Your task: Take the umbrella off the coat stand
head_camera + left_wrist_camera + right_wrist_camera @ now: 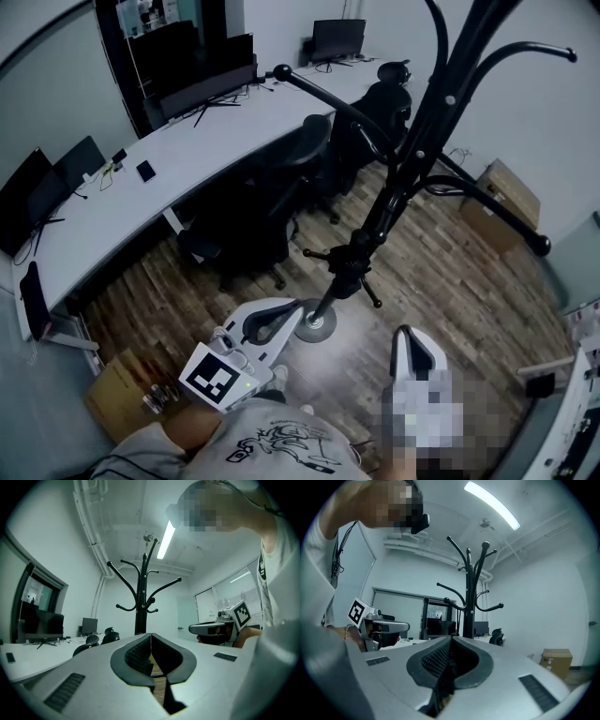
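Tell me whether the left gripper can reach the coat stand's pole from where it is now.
Probably yes. The left gripper points at the coat stand with nothing between them; the office chairs sit beyond it. Its jaws are together, so they must open first.

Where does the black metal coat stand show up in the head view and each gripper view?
Head view: the black metal coat stand slants from bottom centre to top right.
Left gripper view: stand upright, just left of centre.
Right gripper view: stand upright, just right of centre.
Shared landmark: black office chairs near its pole.
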Action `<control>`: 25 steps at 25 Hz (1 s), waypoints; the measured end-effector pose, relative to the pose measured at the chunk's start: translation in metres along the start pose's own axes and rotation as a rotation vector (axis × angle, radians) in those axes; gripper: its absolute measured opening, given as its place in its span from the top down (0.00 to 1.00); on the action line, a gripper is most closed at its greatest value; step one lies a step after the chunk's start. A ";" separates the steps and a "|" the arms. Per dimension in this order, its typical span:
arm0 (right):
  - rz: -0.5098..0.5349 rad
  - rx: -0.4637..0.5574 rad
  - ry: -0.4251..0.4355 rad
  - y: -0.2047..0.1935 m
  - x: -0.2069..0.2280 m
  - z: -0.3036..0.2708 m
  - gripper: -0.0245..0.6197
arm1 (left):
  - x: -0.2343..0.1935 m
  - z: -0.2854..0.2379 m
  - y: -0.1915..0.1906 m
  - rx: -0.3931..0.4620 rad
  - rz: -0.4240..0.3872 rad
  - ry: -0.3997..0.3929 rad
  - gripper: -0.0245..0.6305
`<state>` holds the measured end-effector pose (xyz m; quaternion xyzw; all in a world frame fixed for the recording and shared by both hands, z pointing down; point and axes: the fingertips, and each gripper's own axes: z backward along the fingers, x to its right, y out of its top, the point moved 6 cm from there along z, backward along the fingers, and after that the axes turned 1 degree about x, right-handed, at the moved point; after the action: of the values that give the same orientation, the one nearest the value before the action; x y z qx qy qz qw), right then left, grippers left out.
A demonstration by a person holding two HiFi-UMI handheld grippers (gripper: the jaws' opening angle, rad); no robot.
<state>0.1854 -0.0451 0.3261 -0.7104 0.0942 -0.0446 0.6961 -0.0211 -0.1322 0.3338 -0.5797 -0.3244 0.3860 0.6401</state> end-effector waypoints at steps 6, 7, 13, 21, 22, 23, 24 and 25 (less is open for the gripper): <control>0.004 -0.020 -0.032 -0.006 -0.008 -0.041 0.93 | -0.040 -0.020 -0.007 -0.003 0.006 -0.082 0.93; 0.007 -0.023 -0.037 -0.008 -0.009 -0.047 0.93 | -0.045 -0.023 -0.009 -0.004 0.006 -0.099 0.93; 0.009 -0.036 -0.039 -0.015 -0.015 -0.076 0.90 | -0.063 -0.050 -0.007 0.008 -0.013 -0.197 0.92; 0.000 -0.044 0.007 -0.032 -0.007 -0.104 0.82 | -0.073 -0.088 -0.003 -0.029 -0.019 -0.298 0.86; -0.003 -0.041 0.017 -0.034 -0.005 -0.106 0.81 | -0.072 -0.094 -0.002 -0.052 -0.014 -0.305 0.84; -0.004 -0.035 0.022 -0.034 -0.002 -0.110 0.79 | -0.073 -0.099 -0.002 -0.068 -0.019 -0.311 0.83; -0.005 -0.028 0.026 -0.034 0.001 -0.113 0.78 | -0.073 -0.105 -0.002 -0.070 -0.032 -0.323 0.82; -0.007 -0.024 0.034 -0.036 0.004 -0.117 0.77 | -0.074 -0.111 -0.001 -0.067 -0.041 -0.337 0.82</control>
<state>0.1689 -0.1604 0.3644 -0.7182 0.1043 -0.0579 0.6855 0.0384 -0.2514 0.3239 -0.5210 -0.4514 0.4537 0.5648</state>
